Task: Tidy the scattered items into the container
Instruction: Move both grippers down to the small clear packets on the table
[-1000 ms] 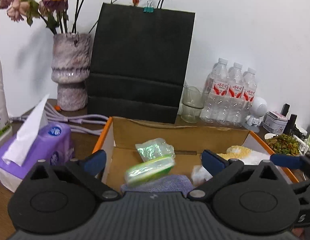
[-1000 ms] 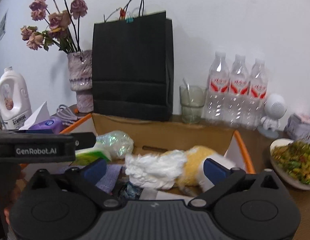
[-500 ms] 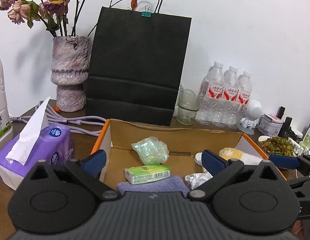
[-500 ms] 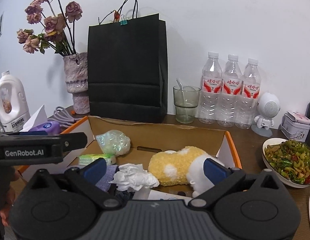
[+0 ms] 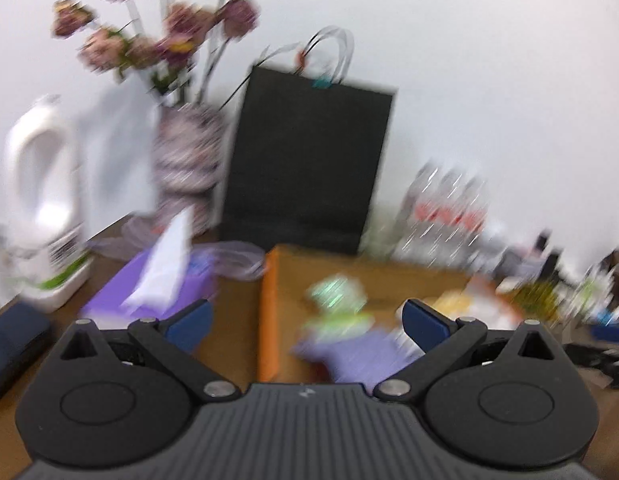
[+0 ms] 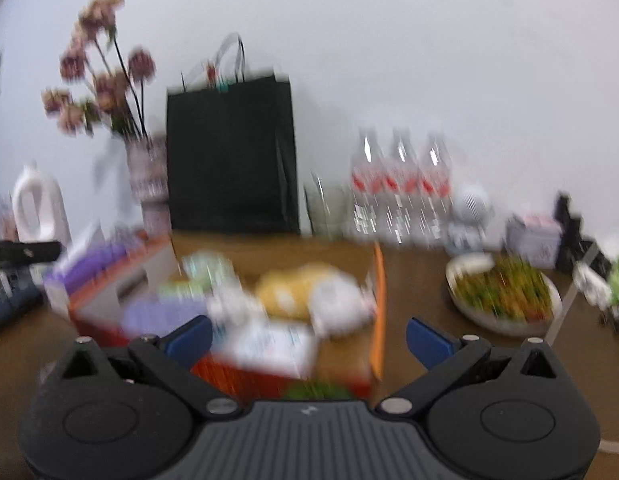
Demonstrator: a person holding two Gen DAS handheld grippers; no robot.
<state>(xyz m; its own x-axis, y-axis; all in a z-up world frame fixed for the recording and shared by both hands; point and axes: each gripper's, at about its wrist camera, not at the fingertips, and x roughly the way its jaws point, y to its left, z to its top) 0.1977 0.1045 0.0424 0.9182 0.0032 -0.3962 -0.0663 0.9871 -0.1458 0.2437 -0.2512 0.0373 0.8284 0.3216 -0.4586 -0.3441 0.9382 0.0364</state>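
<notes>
Both cameras have pulled back and blurred since the previous frame; the cardboard box (image 6: 379, 300), holding the scattered items, now sits centre frame. Left gripper (image 5: 305, 322) and right gripper (image 6: 309, 338) gape empty. Tissue pack (image 5: 149, 292) lower left, food plate (image 6: 505, 296) right remain outside.

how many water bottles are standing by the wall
3. The water bottles stand in a row against the wall, right of the black paper bag: left, middle, right. Motion blur could hide another behind.

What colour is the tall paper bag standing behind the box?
Black; the paper bag shows best in the right wrist view.
</notes>
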